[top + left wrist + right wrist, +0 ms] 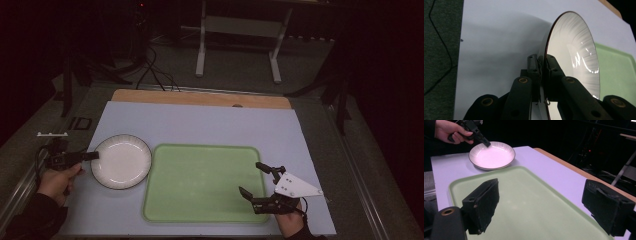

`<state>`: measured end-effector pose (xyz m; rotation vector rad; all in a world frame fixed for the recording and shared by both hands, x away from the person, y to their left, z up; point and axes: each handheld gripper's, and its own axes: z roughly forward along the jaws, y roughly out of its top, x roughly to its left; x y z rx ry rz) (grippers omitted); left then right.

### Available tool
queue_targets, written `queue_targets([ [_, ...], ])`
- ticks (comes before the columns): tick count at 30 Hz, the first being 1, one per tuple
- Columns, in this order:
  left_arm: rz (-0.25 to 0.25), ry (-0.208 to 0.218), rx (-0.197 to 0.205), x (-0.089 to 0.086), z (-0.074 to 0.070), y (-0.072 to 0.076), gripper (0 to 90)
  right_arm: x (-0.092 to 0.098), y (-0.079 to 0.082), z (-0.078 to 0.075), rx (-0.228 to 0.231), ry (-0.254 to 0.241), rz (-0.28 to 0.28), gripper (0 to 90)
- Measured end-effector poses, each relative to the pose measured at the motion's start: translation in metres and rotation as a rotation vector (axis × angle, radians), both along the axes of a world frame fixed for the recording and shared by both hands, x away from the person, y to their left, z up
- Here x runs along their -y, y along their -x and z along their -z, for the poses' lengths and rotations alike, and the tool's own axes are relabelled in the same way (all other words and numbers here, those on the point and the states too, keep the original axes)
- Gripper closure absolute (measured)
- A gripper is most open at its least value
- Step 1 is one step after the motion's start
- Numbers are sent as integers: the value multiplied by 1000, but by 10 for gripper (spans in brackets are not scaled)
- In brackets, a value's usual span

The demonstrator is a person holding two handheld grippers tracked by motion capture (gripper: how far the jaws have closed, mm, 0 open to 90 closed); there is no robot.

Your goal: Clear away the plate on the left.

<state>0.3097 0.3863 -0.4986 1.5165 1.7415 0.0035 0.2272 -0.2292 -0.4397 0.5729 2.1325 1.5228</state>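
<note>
— While the left gripper [93, 156] pinches the plate [121, 161] rim at the frame's left, what's the right doing?
— The right gripper [252, 178] hangs wide open, empty, over the green tray [200, 182] at lower right.

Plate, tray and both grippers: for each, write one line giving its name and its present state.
Plate: upright on the table, nothing on it, rim pinched by the left gripper.
Tray: flat on the table, nothing on it.
Left gripper: shut on the plate's rim.
Right gripper: open, holding nothing, over the tray's right end.
</note>
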Motion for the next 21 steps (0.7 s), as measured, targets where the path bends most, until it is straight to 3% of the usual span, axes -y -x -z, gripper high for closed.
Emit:
queue_targets([
  [7,7,38,27,1,-13,2,844,1,0,0,0,-3,3,141],
  [18,37,46,65,17,-33,0,844,1,0,0,1,-7,5,140],
  [21,39,54,60,21,-35,-2,844,2,-1,0,1,-6,5,140],
])
